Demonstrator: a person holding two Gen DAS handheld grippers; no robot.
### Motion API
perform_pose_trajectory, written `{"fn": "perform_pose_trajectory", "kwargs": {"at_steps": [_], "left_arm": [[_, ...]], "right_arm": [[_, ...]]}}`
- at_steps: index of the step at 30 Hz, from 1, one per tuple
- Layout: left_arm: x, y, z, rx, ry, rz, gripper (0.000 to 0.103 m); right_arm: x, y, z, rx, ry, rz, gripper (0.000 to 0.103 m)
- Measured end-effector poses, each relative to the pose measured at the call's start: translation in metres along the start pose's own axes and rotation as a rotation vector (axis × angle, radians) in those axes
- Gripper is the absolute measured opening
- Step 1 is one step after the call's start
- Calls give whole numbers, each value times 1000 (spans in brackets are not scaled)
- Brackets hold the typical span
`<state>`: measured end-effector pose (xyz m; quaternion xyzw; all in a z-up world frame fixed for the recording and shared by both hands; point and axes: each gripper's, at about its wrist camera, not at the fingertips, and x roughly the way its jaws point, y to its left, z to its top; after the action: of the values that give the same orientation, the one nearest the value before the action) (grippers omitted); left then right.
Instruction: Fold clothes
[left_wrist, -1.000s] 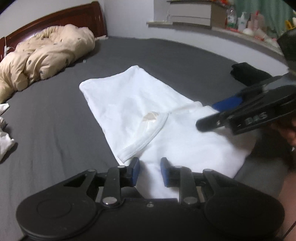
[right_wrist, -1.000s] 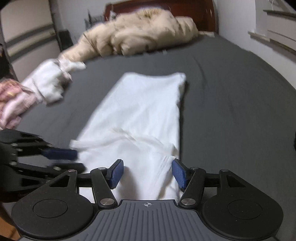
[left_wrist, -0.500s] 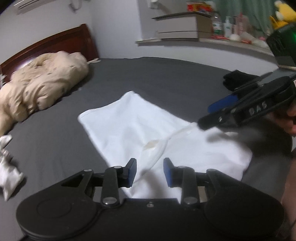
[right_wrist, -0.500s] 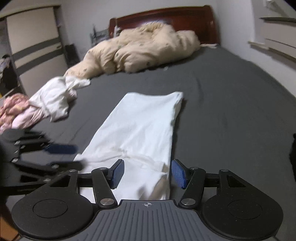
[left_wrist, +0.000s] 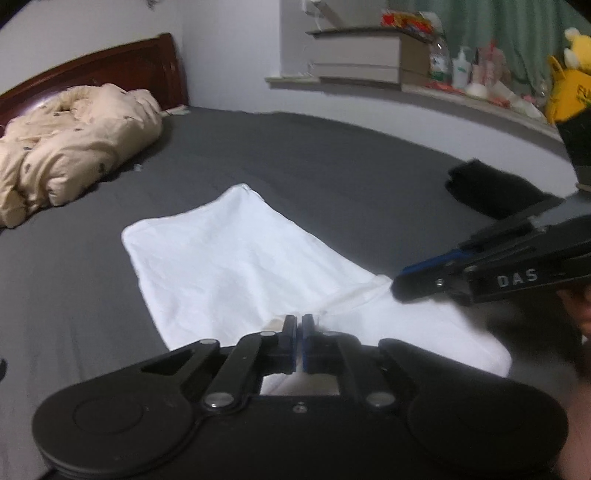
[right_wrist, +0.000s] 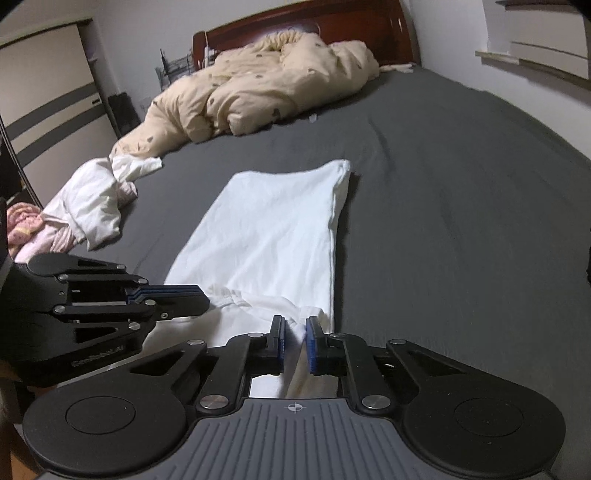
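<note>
A white shirt lies folded into a long strip on the dark grey bed, its collar end nearest me. My left gripper is shut on the cloth by the collar, and creases run toward its pads. It appears from the side in the right wrist view, left gripper at the white shirt's near left edge. My right gripper is closing, its blue pads pinching a bunch of white fabric at the near right corner. Seen from the left wrist, the right gripper meets the shirt's right edge.
A beige duvet is heaped by the wooden headboard. Crumpled white clothes and pink clothes lie at the bed's left side. A black garment sits at the right. A ledge holds books, bottles and a yellow toy.
Both grippers stood open over the shirt's near end; now both have drawn their jaws together on the cloth. Both views have tipped up a little, showing more of the room.
</note>
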<state>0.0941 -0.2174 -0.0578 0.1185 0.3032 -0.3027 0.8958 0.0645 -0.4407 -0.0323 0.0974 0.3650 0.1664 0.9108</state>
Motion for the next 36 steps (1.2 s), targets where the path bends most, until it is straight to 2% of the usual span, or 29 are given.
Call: {"fn": "perform_pose_trajectory", "kwargs": {"at_steps": [6, 13, 17, 19, 21, 22, 24, 27, 34, 36], "left_arm": [[-21, 1, 0, -13, -80, 75, 2], [9, 3, 0, -1, 5, 96, 3], [17, 4, -6, 17, 38, 112, 5], [11, 7, -8, 15, 34, 127, 6], [0, 11, -11, 6, 23, 138, 10], [-9, 12, -14, 6, 18, 136, 14], [-27, 15, -19, 5, 7, 131, 19], [-57, 19, -32, -31, 13, 82, 22], [-98, 10, -69, -100, 118, -37, 24], [-96, 10, -75, -136, 140, -62, 24]], "right_arm": [[-4, 14, 11, -41, -59, 20, 11], [30, 8, 12, -19, 15, -53, 12], [29, -1, 7, 18, 11, -25, 13], [20, -9, 7, 54, -11, 1, 31], [6, -17, 7, 101, -38, 10, 75], [-2, -21, 6, 125, -52, 11, 78], [-19, -27, 2, 140, -55, 27, 78], [-36, -28, -7, 108, 3, 48, 78], [-47, -14, -40, -22, 94, 99, 78], [-43, -15, -45, 16, 101, 110, 78]]}}
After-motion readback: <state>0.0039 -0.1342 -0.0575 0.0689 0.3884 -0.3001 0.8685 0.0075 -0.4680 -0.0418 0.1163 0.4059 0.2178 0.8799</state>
